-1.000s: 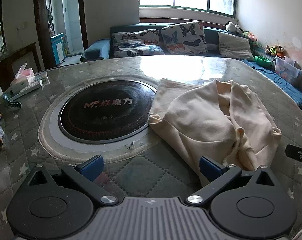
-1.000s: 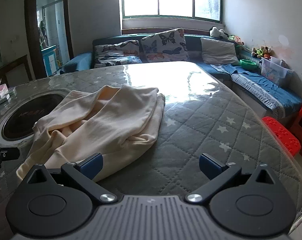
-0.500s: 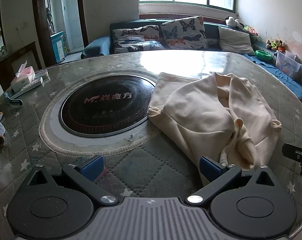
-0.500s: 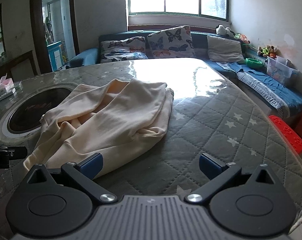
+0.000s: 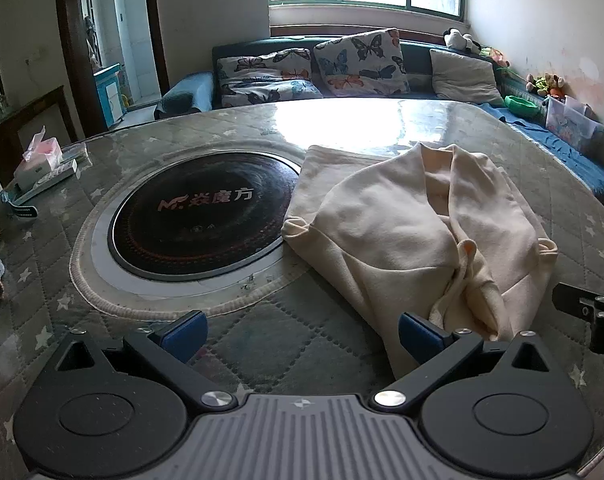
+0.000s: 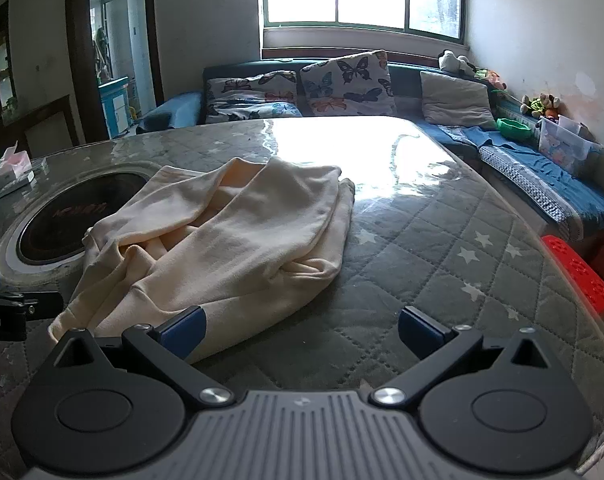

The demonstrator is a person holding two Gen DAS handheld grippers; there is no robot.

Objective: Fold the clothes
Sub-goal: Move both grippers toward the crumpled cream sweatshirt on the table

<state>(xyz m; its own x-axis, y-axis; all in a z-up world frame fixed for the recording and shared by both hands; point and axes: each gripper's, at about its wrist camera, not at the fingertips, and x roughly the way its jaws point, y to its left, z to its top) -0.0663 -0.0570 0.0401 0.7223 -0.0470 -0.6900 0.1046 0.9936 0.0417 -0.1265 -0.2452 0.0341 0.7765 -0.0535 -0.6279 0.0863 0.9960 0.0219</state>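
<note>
1. On a round quilted table [image 5: 261, 344] in a living room, a cream garment [image 5: 414, 236] lies rumpled at centre right of the left wrist view, one edge lapping the rim of the dark inset cooktop [image 5: 197, 216] at the frame's middle.

2. The left gripper [image 5: 302, 332] fills the bottom of its frame with its blue-tipped fingers [image 5: 183, 330] spread wide and holding nothing. The right-hand fingertip sits just beside the garment's near hem, seemingly lined up for a first grasp.

3. The right gripper [image 6: 302, 330] is likewise spread and empty at the bottom of the right wrist view. Its left fingertip overlaps the cream garment [image 6: 229, 240] near the lower left; whether it touches the cloth cannot be told.

4. Each gripper shows at the edge of the other's view, so the two flank the garment's near end, a placement that suits taking both corners at once.

5. The cloth is bunched, with layers crossing in the middle, so folding looks barely begun; it would probably need spreading flat first.

6. A tissue box [image 5: 37, 160] sits at the left edge of the left wrist view, well apart from the work; a sofa with butterfly cushions [image 6: 342, 84] runs under the window in the upper half of the frame.
</note>
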